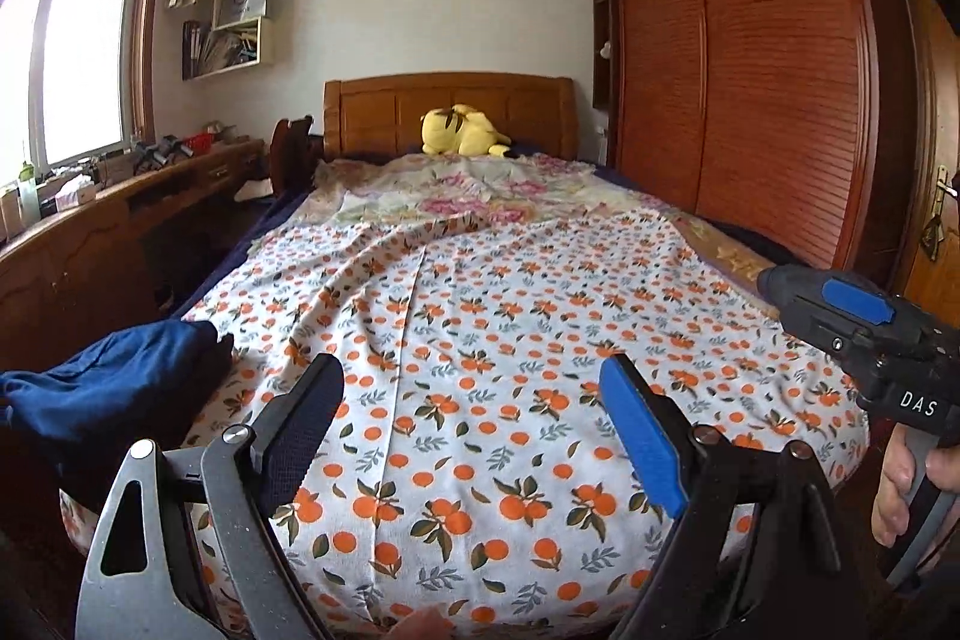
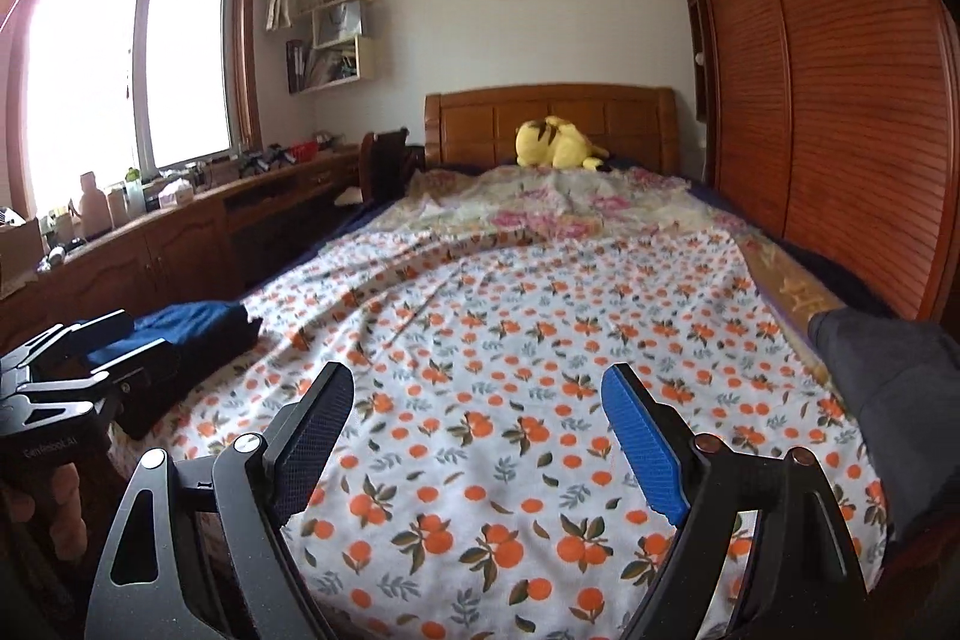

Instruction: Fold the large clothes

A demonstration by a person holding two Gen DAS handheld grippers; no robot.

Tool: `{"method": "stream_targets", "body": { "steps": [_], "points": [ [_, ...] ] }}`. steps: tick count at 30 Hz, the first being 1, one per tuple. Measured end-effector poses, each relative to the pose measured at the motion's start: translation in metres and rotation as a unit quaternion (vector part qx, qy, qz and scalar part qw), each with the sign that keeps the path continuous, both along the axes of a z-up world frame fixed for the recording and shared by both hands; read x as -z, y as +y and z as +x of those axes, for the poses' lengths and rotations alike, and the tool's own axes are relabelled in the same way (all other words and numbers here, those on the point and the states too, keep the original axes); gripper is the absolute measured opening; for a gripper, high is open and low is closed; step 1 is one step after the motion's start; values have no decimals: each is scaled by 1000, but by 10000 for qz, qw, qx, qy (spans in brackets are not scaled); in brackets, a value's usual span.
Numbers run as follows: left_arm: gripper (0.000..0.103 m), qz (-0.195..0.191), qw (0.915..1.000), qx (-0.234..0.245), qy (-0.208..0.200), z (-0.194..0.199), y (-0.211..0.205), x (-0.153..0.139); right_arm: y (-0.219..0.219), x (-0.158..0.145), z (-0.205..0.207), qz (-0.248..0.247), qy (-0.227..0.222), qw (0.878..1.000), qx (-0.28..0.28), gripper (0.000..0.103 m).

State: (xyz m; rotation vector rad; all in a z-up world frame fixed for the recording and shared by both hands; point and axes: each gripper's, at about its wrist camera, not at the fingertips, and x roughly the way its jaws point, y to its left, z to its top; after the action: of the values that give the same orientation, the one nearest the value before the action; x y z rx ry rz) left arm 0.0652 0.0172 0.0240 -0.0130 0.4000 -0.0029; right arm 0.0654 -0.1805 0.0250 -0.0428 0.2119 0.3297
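Note:
A dark blue garment (image 1: 114,388) lies bunched at the bed's near left corner; it also shows in the right wrist view (image 2: 192,328). A dark grey cloth (image 2: 894,400) lies at the bed's right edge. My left gripper (image 1: 474,376) is open and empty above the foot of the bed, right of the blue garment. My right gripper (image 2: 477,382) is open and empty, also above the foot of the bed. The right gripper's body shows at the right of the left wrist view (image 1: 864,328). The left gripper's body shows at the left of the right wrist view (image 2: 72,376).
The bed is covered by a white sheet with orange fruit print (image 1: 480,340) and a floral blanket (image 1: 456,196) further back. A yellow plush toy (image 1: 462,133) sits at the wooden headboard. A wooden desk (image 1: 120,214) runs along the left; a wardrobe (image 1: 750,70) stands on the right.

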Motion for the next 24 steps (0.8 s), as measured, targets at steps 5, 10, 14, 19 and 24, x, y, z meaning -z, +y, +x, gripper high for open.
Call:
{"method": "stream_targets", "body": {
  "steps": [5, 10, 14, 19, 24],
  "points": [
    [88, 31, 9998, 43, -176, -15, -7, -17, -5, -3, -28, 72, -161, 9998, 4, 86],
    [88, 119, 9993, 21, -342, -27, -12, -25, -10, -1, -44, 101, -338, 9993, 84, 86],
    [88, 46, 9993, -1, -373, -33, -9, -27, -14, 3, -47, 137, -354, 9992, 107, 86],
    [88, -40, 9994, -19, -352, -35, -8, -26, -13, 6, -46, 158, -315, 9993, 101, 86],
    [88, -32, 9994, -38, -356, -35, -8, -24, -11, 2, -47, 156, -296, 9994, 88, 86]
  ]
}}
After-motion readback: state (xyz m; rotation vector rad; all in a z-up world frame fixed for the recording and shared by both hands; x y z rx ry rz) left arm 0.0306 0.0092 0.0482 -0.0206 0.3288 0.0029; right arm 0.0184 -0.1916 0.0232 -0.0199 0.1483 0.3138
